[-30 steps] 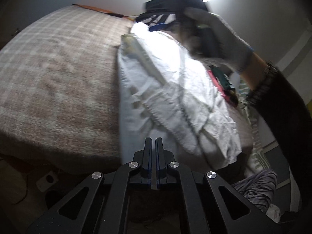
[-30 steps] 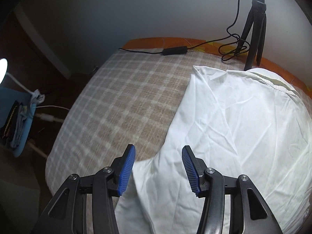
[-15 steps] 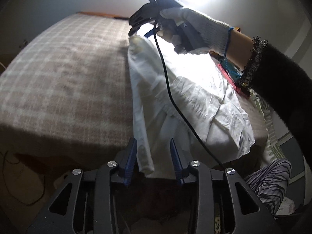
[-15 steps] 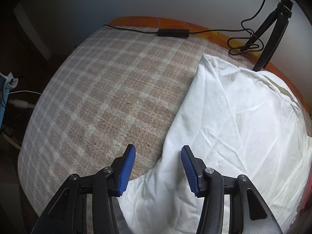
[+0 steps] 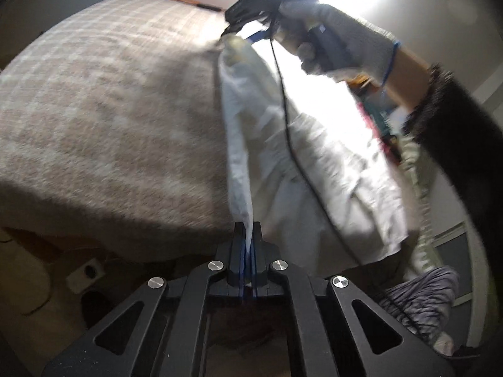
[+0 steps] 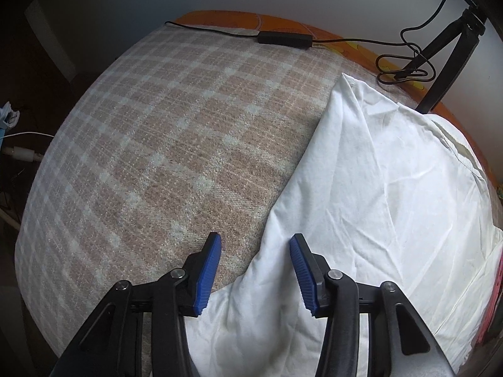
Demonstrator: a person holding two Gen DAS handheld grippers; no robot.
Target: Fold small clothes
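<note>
White cotton cloth, a small garment [image 5: 314, 163], is lying crumpled on the right part of a bed [image 5: 110, 103], and its near edge is hanging over the bed's side. In the left wrist view the left gripper [image 5: 248, 235] is pinching a thin fold of this near edge; its jaws are pressed fully together on the fabric, and the fold is rising from them as a narrow strip. The picture is blurred here, so finer detail of the cloth cannot be read.

In the right wrist view the right gripper [image 6: 255, 254] is pointing down over the left border of the same garment [image 6: 377, 204]. Its jaws have just been closing a little, but they are standing partly apart, and the blue pads [image 6: 209, 270] are not pressing on anything; the cloth's edge is lying below the gap between them.

The bed is wearing a beige checked blanket [image 6: 163, 144]. Farther away, a gloved hand [image 5: 339, 40] with a dark sleeve [image 5: 456, 132] is holding the right gripper [image 5: 248, 28] above the far end of the garment. At the far edge of the bed a black power adapter [image 6: 284, 38] with its cable is lying, and a black tripod [image 6: 446, 59] is standing near the wall.
</note>
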